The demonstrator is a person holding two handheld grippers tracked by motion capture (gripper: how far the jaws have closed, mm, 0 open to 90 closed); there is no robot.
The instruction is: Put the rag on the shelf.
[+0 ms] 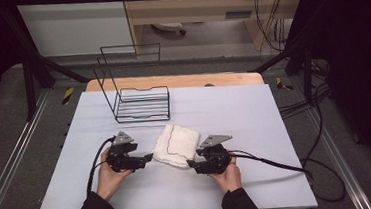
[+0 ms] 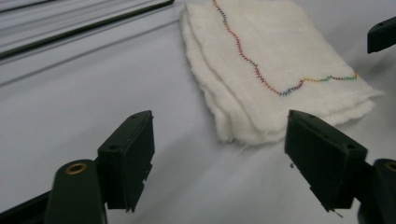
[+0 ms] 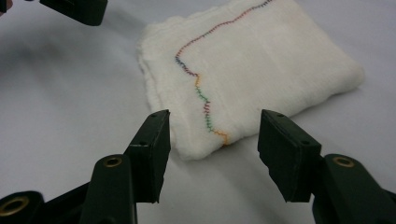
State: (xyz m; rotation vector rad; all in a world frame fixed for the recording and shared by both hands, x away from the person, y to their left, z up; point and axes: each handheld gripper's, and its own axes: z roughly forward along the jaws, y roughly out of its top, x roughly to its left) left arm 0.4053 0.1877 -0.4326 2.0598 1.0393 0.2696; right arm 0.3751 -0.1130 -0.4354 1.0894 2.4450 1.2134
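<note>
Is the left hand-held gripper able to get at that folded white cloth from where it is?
Probably yes: the left hand-held gripper is open, the cloth lies just ahead, and bare table lies between.

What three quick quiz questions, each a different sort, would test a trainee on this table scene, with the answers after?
1. True or false: the left gripper is shut on the folded white cloth.
2. Multiple choice: the black wire rack stands (A) beyond the cloth, toward the table's far edge, (B) on the cloth, (C) in the right gripper.
3. Fill in: the wavy stitching on the cloth is ___.

Key
1. False; its fingers are apart, short of the cloth.
2. A.
3. Multicoloured.
</note>
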